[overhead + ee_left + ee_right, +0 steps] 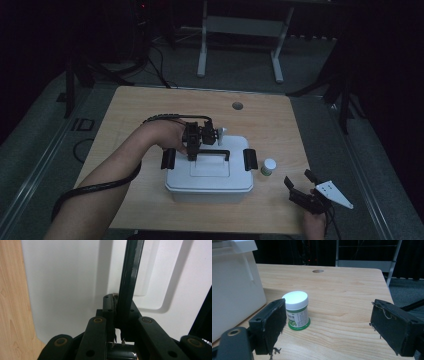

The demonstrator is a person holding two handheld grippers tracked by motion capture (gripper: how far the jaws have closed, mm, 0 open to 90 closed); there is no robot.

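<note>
A white lidded box (210, 177) stands on the wooden table, with a black handle (216, 151) across its lid. My left gripper (192, 152) points down at the handle's left end and is shut on it. In the left gripper view the jaws (119, 305) pinch the black handle bar (130, 277) over the white lid (65, 285). A small jar (269, 166) with a white cap and green label stands just right of the box. My right gripper (298, 177) rests near the table's front right corner, open. In its own view the gripper (329, 325) has the jar (296, 310) just beyond the left jaw, untouched.
Black latches (168, 158) (250, 159) sit at both ends of the box. The table (150, 110) has a round cable hole (237, 106) near its far edge. The box wall (234, 290) is close on the left in the right gripper view. A white frame stands on the floor behind.
</note>
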